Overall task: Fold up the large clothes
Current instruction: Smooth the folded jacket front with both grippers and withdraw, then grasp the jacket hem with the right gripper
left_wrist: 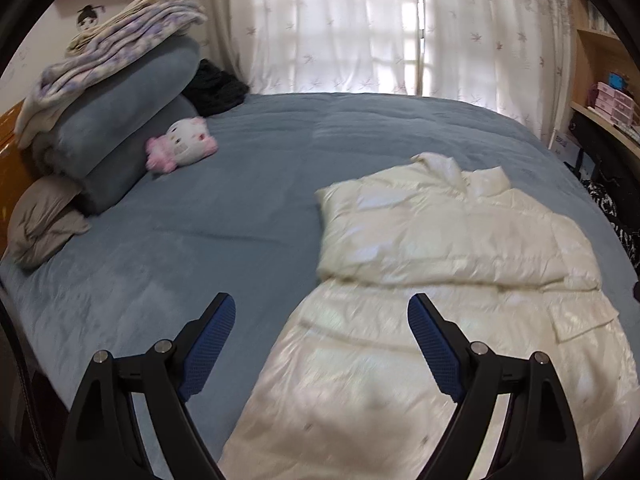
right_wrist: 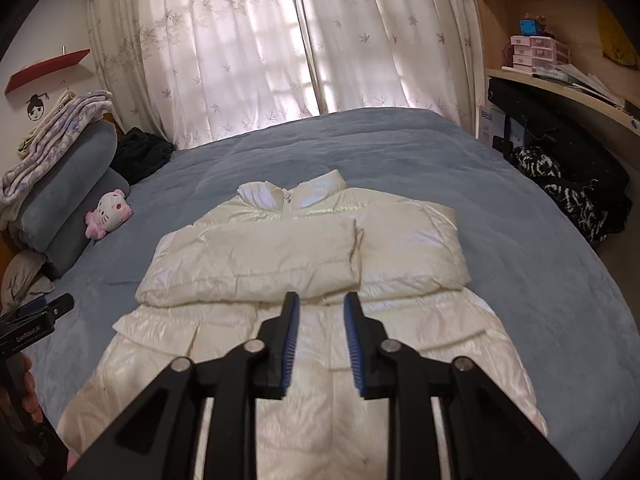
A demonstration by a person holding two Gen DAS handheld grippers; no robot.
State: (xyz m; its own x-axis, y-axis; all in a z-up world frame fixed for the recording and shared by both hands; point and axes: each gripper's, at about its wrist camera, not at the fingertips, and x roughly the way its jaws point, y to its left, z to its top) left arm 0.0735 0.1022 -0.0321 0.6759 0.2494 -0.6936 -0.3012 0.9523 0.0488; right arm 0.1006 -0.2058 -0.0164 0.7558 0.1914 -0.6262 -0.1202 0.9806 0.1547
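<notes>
On bed [right_wrist: 400, 148]: cream puffer coat [right_wrist: 304, 264], sleeves folded across; left hand-held gripper [left_wrist: 321, 316] spread, right hand-held gripper [right_wrist: 322, 312] slightly parted, both empty; slippery padding may spring open

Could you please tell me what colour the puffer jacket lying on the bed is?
The puffer jacket is glossy cream-white, clearest in the right wrist view.
</notes>
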